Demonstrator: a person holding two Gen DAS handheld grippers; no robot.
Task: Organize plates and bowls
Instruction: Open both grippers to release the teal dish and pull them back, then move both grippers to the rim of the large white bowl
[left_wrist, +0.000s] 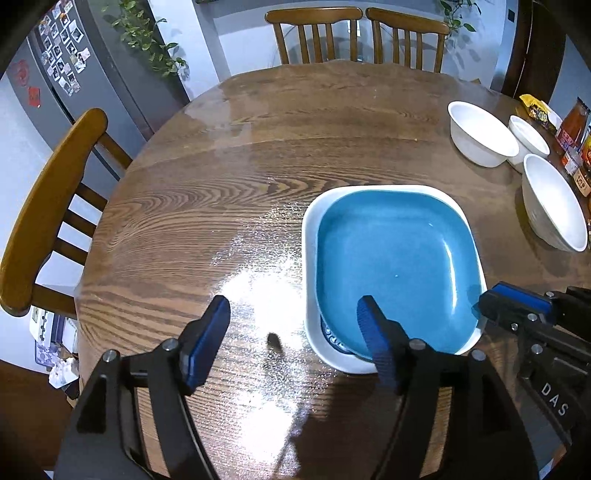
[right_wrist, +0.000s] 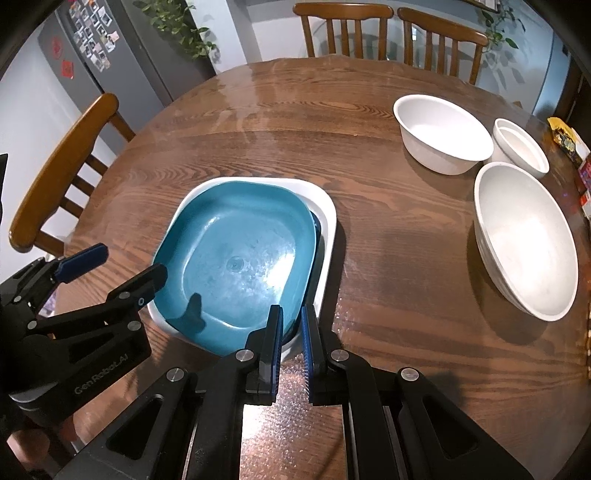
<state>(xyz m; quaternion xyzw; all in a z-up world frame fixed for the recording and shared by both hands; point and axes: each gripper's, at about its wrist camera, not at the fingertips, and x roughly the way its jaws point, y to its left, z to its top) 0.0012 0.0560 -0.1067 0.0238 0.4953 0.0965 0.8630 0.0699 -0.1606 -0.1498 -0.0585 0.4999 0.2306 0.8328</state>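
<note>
Home dining room: round wooden table, wooden chairs, photo-covered fridge, trailing houseplant.

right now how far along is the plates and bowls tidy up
Done: the blue plate sits nested in the white square dish, with another dark plate edge showing beneath it. In hand: the right gripper is shut on the blue plate's near rim; the left gripper stands open with nothing between its fingers. Left: three white bowls stand separately, unstacked, on the table.

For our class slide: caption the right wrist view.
Right gripper pinches blue plate stacked in white dish; three white bowls wait nearby.
</note>
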